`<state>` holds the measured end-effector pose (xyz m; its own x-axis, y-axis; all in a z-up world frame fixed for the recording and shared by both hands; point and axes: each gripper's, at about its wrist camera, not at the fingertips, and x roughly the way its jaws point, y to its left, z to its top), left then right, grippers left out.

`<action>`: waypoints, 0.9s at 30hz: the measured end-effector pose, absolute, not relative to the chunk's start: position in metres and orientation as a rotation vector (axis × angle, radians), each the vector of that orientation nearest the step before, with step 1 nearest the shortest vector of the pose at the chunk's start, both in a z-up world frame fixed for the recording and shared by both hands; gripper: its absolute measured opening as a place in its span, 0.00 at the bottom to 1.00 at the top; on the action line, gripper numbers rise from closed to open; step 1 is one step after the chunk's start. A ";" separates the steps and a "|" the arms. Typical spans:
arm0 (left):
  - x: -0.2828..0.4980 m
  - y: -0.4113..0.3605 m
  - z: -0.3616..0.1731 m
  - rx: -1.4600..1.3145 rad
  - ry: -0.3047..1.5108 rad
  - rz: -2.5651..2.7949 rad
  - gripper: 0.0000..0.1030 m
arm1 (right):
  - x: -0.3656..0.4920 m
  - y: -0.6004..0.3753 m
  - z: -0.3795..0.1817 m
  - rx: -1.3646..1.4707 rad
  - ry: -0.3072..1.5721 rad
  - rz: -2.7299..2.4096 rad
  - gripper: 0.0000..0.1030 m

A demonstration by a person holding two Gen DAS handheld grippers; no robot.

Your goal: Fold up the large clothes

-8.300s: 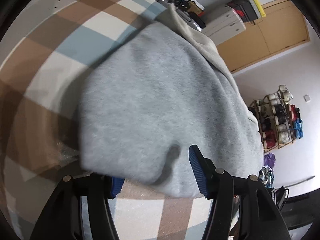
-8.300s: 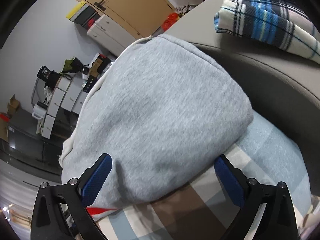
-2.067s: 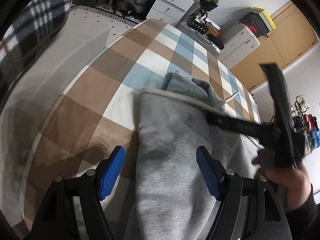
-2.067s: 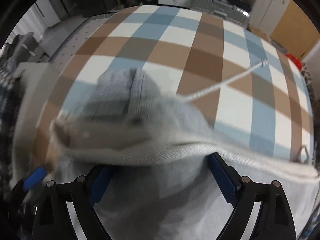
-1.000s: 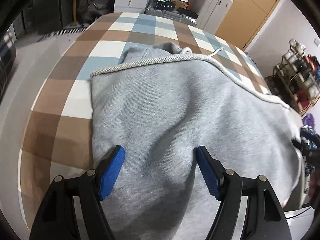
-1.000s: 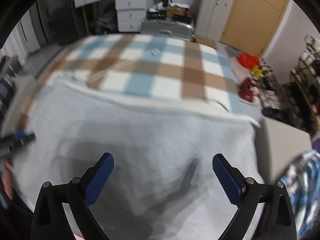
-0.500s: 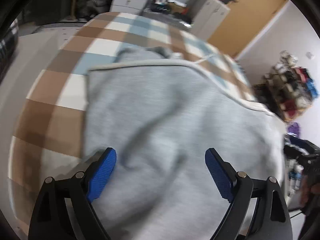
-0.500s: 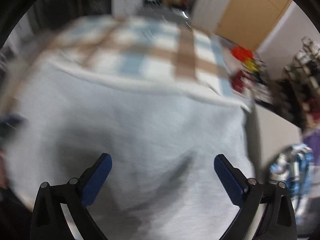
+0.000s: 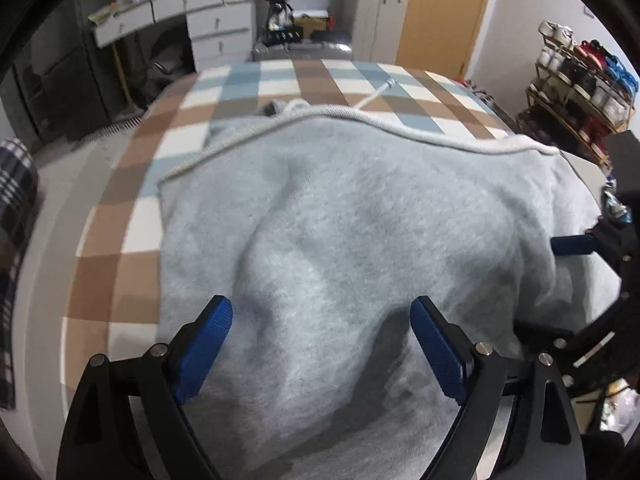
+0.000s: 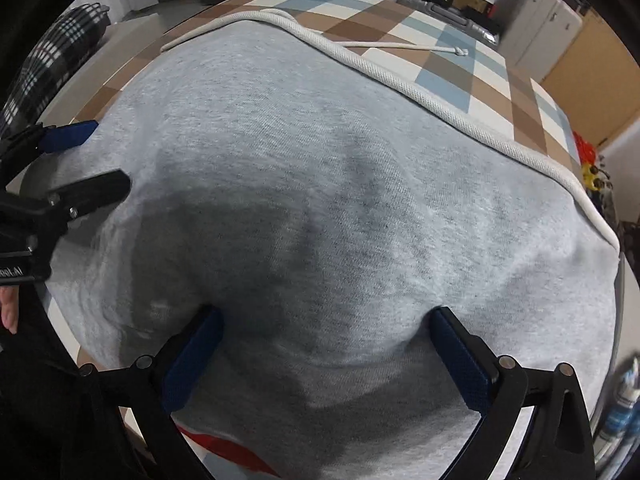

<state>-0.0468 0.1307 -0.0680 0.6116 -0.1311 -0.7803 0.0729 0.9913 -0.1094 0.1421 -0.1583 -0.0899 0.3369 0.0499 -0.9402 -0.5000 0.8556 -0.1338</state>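
While a grey sweatshirt lies spread over a checked blanket, the left gripper and right gripper hover over its near edge, both wide open, holding nothing. It looks soft, thick and floppy, best pinched at that edge. A white cord trails beyond its ribbed hem; nothing blocks either gripper.

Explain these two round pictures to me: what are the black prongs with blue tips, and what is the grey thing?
No robot here: a person holds a two-fingered gripper in each hand, each carrying a wide-angle camera looking along its fingers. One picture is from the left gripper, the other from the right gripper. Each also shows the other at its edge. Both jaws stand open, holding nothing. The grey thing is a hoodie with a white drawstring, lying on a checked cloth.
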 end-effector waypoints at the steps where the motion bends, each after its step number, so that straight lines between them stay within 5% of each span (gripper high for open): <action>1: -0.049 0.128 -0.067 -0.052 0.897 -0.111 0.86 | 0.140 -0.158 -0.087 -0.442 1.182 0.380 1.00; 9: -0.047 0.123 -0.066 -0.034 0.880 -0.129 0.86 | 0.179 -0.174 -0.033 -0.132 1.155 0.374 1.00; 19: -0.048 0.128 -0.063 -0.033 0.862 -0.080 0.86 | 0.213 -0.148 -0.091 -0.271 1.171 0.312 1.00; 27: -0.051 0.126 -0.061 -0.010 0.853 -0.084 0.86 | 0.200 -0.182 -0.053 -0.128 1.178 0.358 1.00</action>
<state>-0.0513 0.1263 -0.0608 0.6549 -0.0785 -0.7516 0.0704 0.9966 -0.0427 0.2003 -0.1820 -0.0535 0.3336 0.2071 -0.9197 -0.3394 0.9365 0.0878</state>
